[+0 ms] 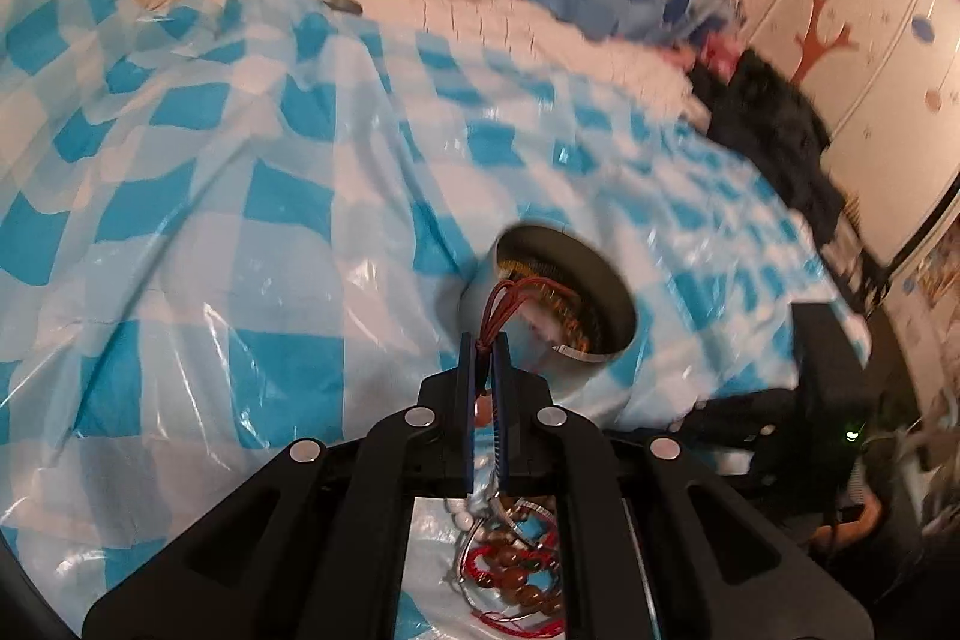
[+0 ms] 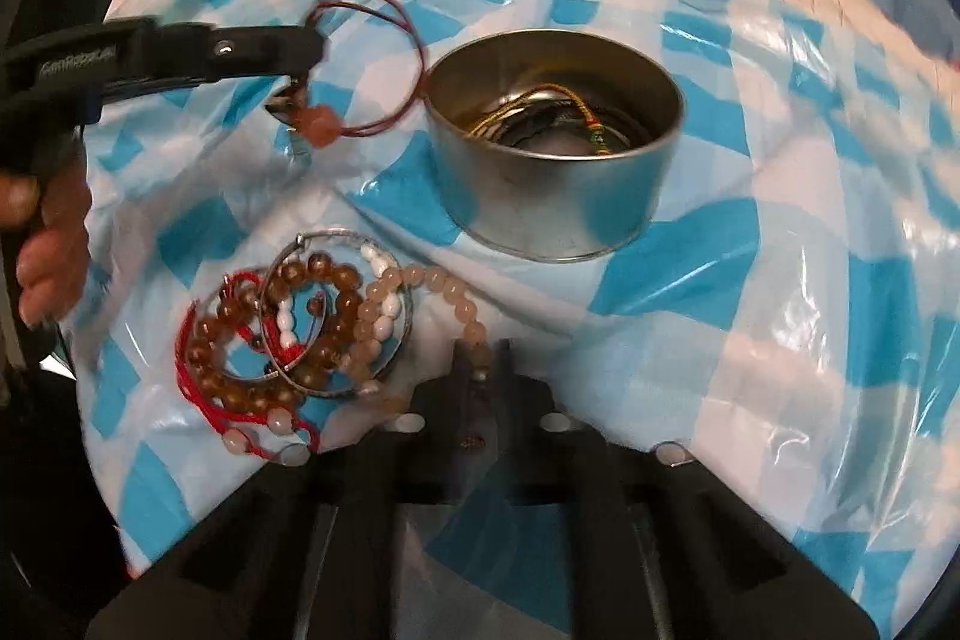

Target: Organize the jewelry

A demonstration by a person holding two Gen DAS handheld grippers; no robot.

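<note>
- While the left tool (image 1: pixel 485 340) is clamped on a dark red cord bracelet (image 2: pixel 384 40) with an orange bead (image 2: pixel 318 121), it's holding it up just left of the tin (image 2: pixel 555 196).
- Tin sits on the blue checkered sheet (image 2: pixel 780 280), with a gold cord (image 2: pixel 540 103) inside.
- Rest of the bracelets (image 2: pixel 300 334) are piled near the right tool (image 2: pixel 483 358).
- Right tool looks pinched narrow on a peach bead strand (image 2: pixel 444 289), though it's blurry.
</note>
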